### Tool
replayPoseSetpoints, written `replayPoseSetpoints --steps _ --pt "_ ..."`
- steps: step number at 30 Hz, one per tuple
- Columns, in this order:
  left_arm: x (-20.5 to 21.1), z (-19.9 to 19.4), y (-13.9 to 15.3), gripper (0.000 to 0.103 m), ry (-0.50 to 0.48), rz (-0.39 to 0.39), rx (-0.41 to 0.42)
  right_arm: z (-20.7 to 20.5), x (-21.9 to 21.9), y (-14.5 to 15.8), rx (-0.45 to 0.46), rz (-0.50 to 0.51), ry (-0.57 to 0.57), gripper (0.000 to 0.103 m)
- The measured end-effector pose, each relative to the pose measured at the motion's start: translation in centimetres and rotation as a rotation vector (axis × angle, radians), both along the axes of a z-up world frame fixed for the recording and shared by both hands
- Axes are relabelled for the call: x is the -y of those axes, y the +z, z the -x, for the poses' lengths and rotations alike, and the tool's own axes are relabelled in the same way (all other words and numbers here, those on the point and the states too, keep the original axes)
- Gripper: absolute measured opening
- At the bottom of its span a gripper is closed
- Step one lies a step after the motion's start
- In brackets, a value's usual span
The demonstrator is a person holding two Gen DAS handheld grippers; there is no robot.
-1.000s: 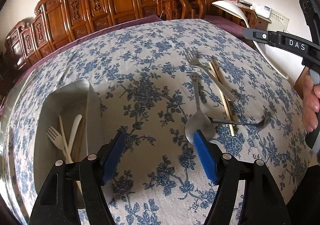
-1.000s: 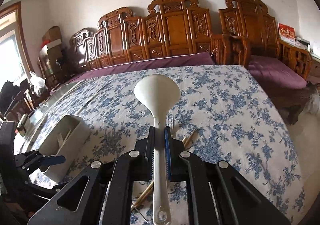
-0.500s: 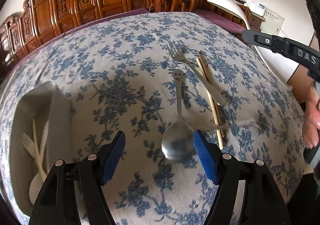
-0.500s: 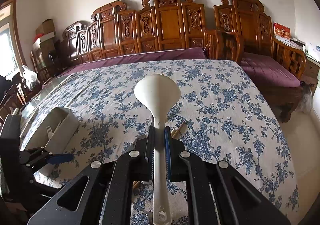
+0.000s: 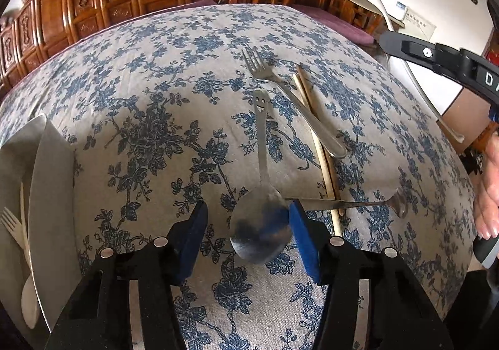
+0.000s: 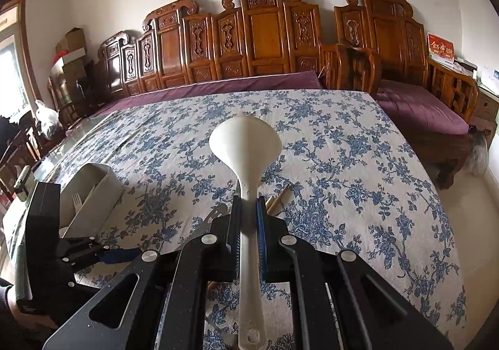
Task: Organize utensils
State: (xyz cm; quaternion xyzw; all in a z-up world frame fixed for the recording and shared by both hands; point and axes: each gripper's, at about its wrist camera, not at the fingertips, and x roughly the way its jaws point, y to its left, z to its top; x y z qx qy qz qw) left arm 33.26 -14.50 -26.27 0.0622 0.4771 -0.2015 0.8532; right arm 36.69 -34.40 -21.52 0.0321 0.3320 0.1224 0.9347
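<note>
The table (image 5: 162,75), spread with a blue-flowered cloth, fills both views, and the wooden bench (image 6: 265,38) lines the wall beyond it. At the table's left edge stands the white utensil holder (image 5: 50,194), already carrying a pale plastic fork (image 5: 12,225) and spoon, so I judge that is where everything loose is meant to end up. In my right hand-held gripper (image 6: 248,213) I clench the handle of the white rice paddle (image 6: 245,144), its blade pointing out over the cloth; I hold it aloft, probably so it waits clear of the pile while my other hand works. The remaining pieces lie together mid-table: a pair of wooden chopsticks (image 5: 312,119) with a metal fork (image 5: 293,100) resting across them, a small dark spoon (image 5: 368,203) crossing their near end, and the metal spoon (image 5: 260,225) with a smiley face cut in its handle. My left hand-held gripper (image 5: 248,225) is closing around that spoon's bowl: the right pad looks to be at the rim, the left pad still apart from it, so nothing is gripped yet.
</note>
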Motion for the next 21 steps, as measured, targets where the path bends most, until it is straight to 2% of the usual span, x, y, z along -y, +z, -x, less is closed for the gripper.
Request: replayPoseSetpoints --steps 3,8,13,18,21 --pt "0.4 0.4 0.2 0.035 -0.028 0.02 -0.006 0.0 -0.1 -0.2 -0.003 0.004 0.001 0.011" --pt "0.5 0.8 0.5 0.031 -0.033 0.02 -0.004 0.0 -0.3 -0.4 -0.008 0.01 0.005 0.011" --pt "1.2 1.8 1.6 0.014 -0.066 0.046 0.029 0.0 -0.4 -0.4 -0.011 0.011 0.008 0.011" --pt "2.0 2.3 1.7 0.01 -0.094 0.056 0.039 0.0 -0.6 -0.6 -0.019 0.015 0.013 0.011" --pt "2.1 2.2 1.3 0.008 -0.098 0.077 0.011 0.0 -0.8 -0.7 -0.024 0.018 0.018 0.011"
